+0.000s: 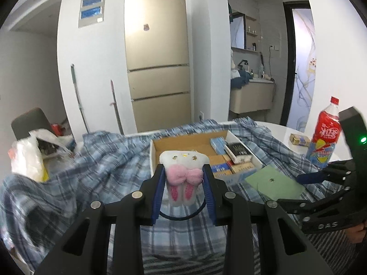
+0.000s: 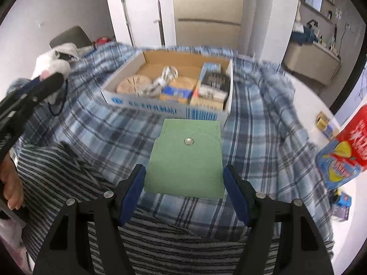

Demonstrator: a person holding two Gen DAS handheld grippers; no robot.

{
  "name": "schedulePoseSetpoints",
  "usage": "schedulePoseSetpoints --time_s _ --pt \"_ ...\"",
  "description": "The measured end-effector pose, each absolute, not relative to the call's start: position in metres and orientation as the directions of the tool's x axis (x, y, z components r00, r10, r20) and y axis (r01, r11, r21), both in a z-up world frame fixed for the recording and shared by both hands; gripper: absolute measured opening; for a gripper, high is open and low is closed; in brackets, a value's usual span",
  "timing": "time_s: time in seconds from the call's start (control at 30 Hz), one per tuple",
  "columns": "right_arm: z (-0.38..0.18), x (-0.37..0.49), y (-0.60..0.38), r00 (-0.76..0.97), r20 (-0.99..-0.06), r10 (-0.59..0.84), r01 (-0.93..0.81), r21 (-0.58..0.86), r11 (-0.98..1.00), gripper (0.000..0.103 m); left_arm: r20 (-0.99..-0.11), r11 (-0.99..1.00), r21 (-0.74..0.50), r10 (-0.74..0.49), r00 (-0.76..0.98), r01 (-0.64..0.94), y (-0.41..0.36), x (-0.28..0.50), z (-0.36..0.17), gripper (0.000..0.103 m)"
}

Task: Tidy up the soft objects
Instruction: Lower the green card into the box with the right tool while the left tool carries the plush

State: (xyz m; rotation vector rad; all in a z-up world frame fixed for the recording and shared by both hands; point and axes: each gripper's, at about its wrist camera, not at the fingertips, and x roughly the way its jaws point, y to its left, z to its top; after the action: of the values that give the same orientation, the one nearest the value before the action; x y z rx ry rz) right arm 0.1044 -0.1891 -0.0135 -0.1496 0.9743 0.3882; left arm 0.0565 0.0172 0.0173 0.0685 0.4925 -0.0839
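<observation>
My left gripper (image 1: 183, 168) is shut on a white plush toy (image 1: 183, 159) with a pink bow and pink-lined ears; a dark elastic loop hangs under it. It is held in the air in front of an open cardboard box (image 1: 152, 151). In the right wrist view the plush toy (image 2: 52, 66) and left gripper (image 2: 49, 80) appear at the left. My right gripper (image 2: 184, 168) is open above a flat green snap pouch (image 2: 185, 155), which lies on a blue plaid cloth (image 2: 252, 126) just in front of the cardboard box (image 2: 160, 110). Nothing is between its pads.
The box holds small packets, round discs and a coiled cord. A grey striped cloth (image 2: 68, 171) lies at the near edge. A red drink bottle (image 1: 325, 137) stands on the white table (image 1: 286, 130) at the right beside small boxes. A plastic bag (image 1: 27, 158) sits far left.
</observation>
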Motion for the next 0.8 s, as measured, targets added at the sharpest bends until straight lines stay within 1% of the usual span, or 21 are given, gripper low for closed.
schedulePoseSetpoints --time_s 0.17,0.3,0.4,0.5,0.57,0.67,0.8 --pt "0.025 0.114 -0.178 0.552 -0.781 0.292 -0.422 0.040 0.906 0.069 -0.475 0.995 -0.001 -0.087 0.876 0.099 0.022 0.081 0.040 0.034" --pt "0.056 0.134 -0.161 0.631 -0.716 0.298 -0.426 0.002 0.905 0.069 -0.424 0.995 0.041 -0.062 0.904 0.088 0.019 0.103 0.063 0.034" --pt "0.064 0.164 -0.150 0.620 -0.708 0.338 -0.441 0.042 0.897 0.069 -0.428 0.998 0.014 -0.055 0.902 0.067 0.022 0.127 0.075 0.034" --pt "0.058 0.192 -0.139 0.641 -0.706 0.302 -0.407 0.021 0.913 0.069 -0.450 0.999 -0.014 -0.051 0.891 0.050 0.025 0.152 0.079 0.034" --pt "0.048 0.208 -0.134 0.617 -0.720 0.319 -0.407 0.055 0.912 0.069 -0.448 0.999 0.003 -0.037 0.893 0.043 0.023 0.162 0.078 0.034" --pt "0.030 0.222 -0.127 0.592 -0.736 0.330 -0.406 0.081 0.910 0.069 -0.486 0.998 -0.035 -0.061 0.872 0.050 0.024 0.181 0.068 0.034" --pt "0.007 0.230 -0.124 0.572 -0.755 0.321 -0.395 0.090 0.914 0.069 -0.527 0.999 -0.039 -0.050 0.849 0.035 0.024 0.199 0.046 0.034"
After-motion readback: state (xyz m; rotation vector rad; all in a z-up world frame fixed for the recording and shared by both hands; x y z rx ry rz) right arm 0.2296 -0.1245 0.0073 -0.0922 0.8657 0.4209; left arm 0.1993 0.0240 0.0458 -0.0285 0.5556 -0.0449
